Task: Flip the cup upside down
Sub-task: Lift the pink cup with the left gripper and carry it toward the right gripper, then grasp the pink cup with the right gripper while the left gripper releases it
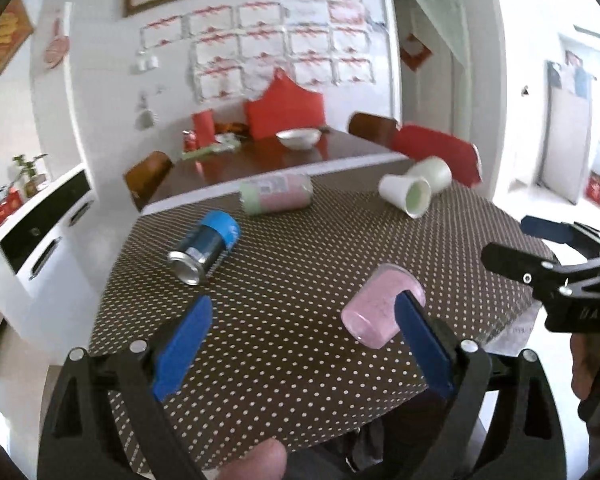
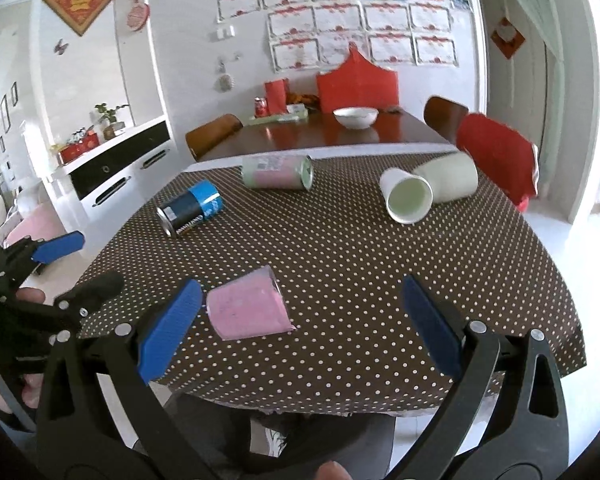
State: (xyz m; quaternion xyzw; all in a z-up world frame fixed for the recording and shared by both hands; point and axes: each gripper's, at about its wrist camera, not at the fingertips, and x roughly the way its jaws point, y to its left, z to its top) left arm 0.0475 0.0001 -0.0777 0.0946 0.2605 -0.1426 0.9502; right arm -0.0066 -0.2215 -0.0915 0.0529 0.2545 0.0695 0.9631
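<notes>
While both grippers hang over the near edge, the table (image 2: 340,248) with its dotted brown cloth carries everything that matters. Taking that table as the landmark: a white cup (image 2: 410,198) lies on its side toward the far right, mouth facing the near edge, its base touching or overlapping a second white vessel (image 2: 452,182) behind it. A green-and-pink can (image 2: 278,172) lies at the far edge, a blue can (image 2: 190,208) at the far left, both tipped over. The pink cup (image 2: 250,308) lies on its side close to the near edge, left of centre.

The right gripper (image 2: 304,320) is spread wide, holding nothing; its left finger sits just beside the pink cup. The left gripper (image 1: 304,340) is also spread wide and empty, the pink cup (image 1: 382,306) near its right finger.

Which cup is meant is not certain; the pink one is closest. My worry is rolling: a cup on its side, nudged by one finger before the other closes, could roll toward the near edge and drop off. A pinch on the thin wall could also squash it, or let it slip while being turned mouth-down. With both grippers close together, they could bump each other.
</notes>
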